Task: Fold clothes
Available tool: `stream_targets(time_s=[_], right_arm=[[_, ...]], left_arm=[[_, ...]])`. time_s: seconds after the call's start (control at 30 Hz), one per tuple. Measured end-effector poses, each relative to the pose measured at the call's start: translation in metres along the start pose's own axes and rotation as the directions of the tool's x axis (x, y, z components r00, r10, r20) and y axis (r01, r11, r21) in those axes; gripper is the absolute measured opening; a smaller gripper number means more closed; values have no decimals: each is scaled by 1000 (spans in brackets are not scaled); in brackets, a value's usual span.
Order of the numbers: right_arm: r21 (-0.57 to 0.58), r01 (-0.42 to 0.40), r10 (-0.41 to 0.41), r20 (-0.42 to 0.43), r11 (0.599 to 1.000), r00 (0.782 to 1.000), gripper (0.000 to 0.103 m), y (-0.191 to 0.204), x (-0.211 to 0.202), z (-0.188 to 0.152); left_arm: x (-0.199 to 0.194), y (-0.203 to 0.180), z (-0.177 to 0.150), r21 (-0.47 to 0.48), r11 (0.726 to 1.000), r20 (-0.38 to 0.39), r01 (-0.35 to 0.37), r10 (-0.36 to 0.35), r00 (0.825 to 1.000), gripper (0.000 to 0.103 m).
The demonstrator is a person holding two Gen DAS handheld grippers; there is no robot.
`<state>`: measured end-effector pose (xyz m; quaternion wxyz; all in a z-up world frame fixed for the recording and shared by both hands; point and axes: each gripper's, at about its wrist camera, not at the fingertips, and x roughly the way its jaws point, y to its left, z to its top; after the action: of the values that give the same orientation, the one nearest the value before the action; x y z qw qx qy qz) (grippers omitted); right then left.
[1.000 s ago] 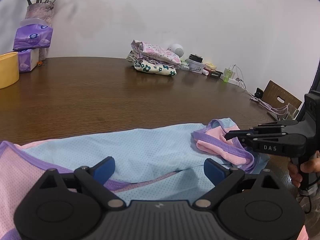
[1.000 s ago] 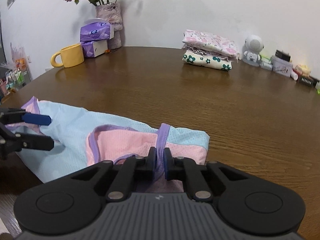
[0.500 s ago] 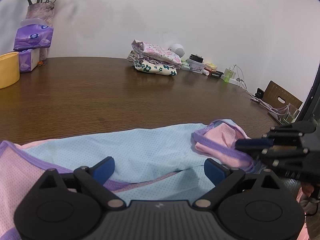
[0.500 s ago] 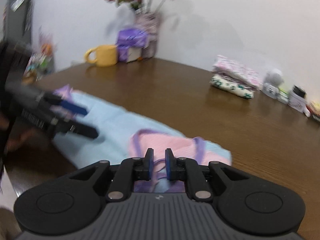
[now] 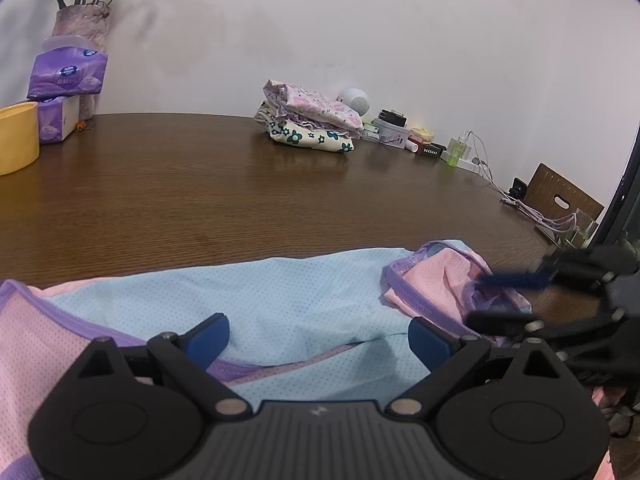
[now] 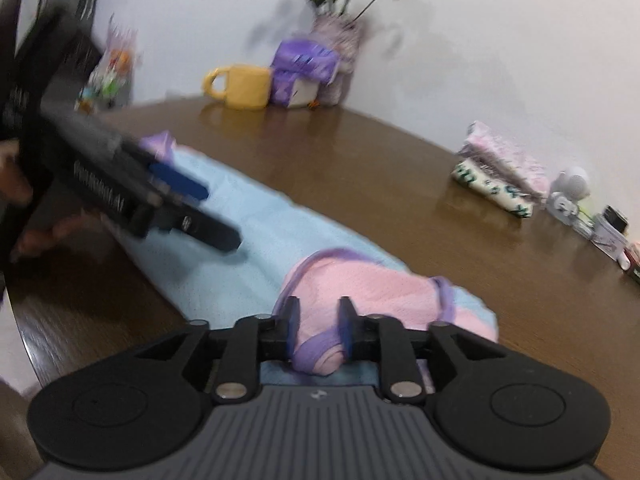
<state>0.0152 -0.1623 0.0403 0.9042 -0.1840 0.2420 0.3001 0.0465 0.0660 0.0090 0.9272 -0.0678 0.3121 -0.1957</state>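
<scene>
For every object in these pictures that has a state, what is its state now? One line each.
Left gripper: open, over the garment.
Right gripper: partly open, a fabric fold between its fingers.
Pink and blue garment: lying flat on the table, right end folded over.
Floral clothes: folded, stacked.
Yellow mug: upright.
Tissue packs: stacked.
Vase: upright, holding flowers.

My left gripper (image 5: 318,338): jaws wide apart over the blue-pink garment (image 5: 280,304)
Garment: at the table (image 5: 240,184) near edge
My right gripper (image 5: 508,300): at its pink end
</scene>
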Motion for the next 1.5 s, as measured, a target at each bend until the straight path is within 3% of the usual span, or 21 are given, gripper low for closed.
stream_targets(time_s=[0.17, 0.33, 0.43, 0.67, 1.0, 1.13, 1.23, 1.3, 1.37, 1.5], right_arm=[[139, 56, -67, 78, 989, 995, 82, -24, -35, -4], [266, 78, -99, 70, 961, 993, 103, -47, -51, -20], [320, 73, -97, 59, 945, 994, 103, -55, -54, -31], [417, 36, -57, 38, 908, 998, 103, -58, -47, -52], [507, -10, -11, 40, 862, 999, 103, -66, -40, -66], [389, 15, -38, 51, 921, 998, 102, -55, -49, -55], [238, 54, -61, 23, 970, 998, 82, -42, -48, -47], [129, 69, -69, -3, 989, 998, 59, -33, -46, -42], [23, 80, -79, -32, 997, 996, 45, -25, -42, -39], [-141, 49, -60, -77, 989, 995, 34, -15, -34, -38]], left_arm=[[0, 0, 0, -1, 1000, 2, -2, 2, 1000, 96], [-3, 2, -1, -34, 999, 16, -12, 13, 1000, 97], [-9, 0, -3, -63, 997, 34, -32, 34, 999, 102], [-38, -20, -20, -51, 995, 111, -83, 88, 990, 103], [-50, -32, -30, -35, 992, 89, -118, 120, 989, 103], [-50, -33, -28, -35, 993, 93, -111, 114, 989, 103], [-51, -34, -28, -28, 993, 92, -114, 116, 989, 103], [-51, -35, -29, -23, 993, 91, -116, 118, 989, 103], [-51, -36, -29, -18, 993, 90, -118, 119, 989, 103], [-52, -37, -30, -13, 992, 88, -127, 128, 988, 103]])
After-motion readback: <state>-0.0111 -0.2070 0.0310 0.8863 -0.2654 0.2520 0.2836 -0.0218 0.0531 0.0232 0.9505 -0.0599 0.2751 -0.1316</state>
